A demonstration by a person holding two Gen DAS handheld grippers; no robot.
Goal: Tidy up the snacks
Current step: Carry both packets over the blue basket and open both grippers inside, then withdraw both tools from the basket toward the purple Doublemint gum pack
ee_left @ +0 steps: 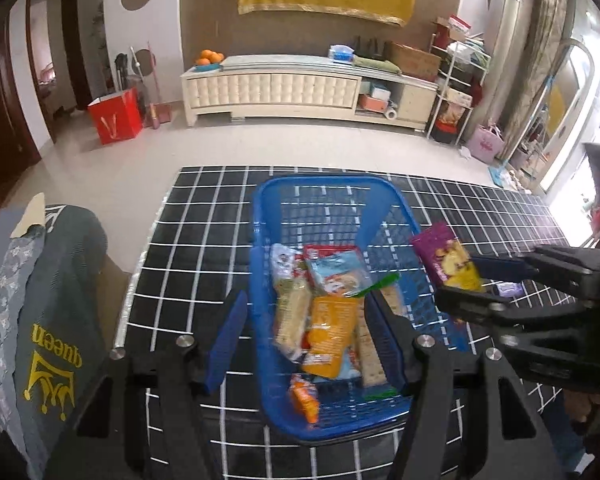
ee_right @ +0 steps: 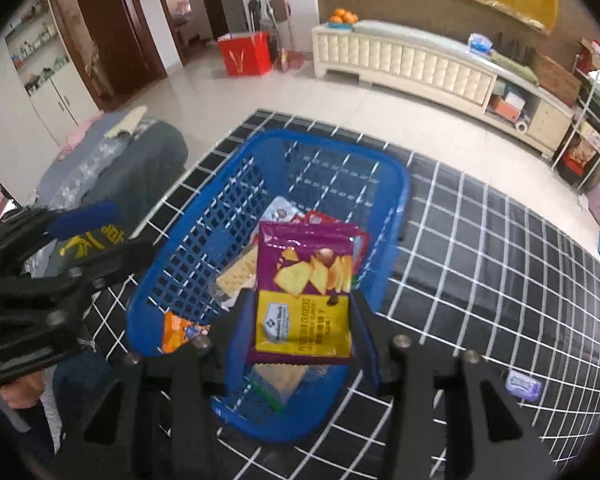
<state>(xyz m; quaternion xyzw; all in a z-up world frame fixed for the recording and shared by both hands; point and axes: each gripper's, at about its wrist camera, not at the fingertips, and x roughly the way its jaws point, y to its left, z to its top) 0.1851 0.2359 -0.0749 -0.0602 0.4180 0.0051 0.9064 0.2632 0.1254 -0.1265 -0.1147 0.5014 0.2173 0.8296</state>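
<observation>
Jaws parted and empty, the left gripper (ee_left: 304,340) hangs over the near end of the blue slotted plastic basket (ee_right: 204,216), above crinkly foil packets. To its right, the right gripper (ee_right: 300,336) clamps a flat, glossy purple-and-yellow cracker packet (ee_right: 304,292) over the basket's middle. Right of the basket, a small lilac wrapper (ee_right: 523,383) lies on the black grid cloth (ee_right: 500,240).
</observation>
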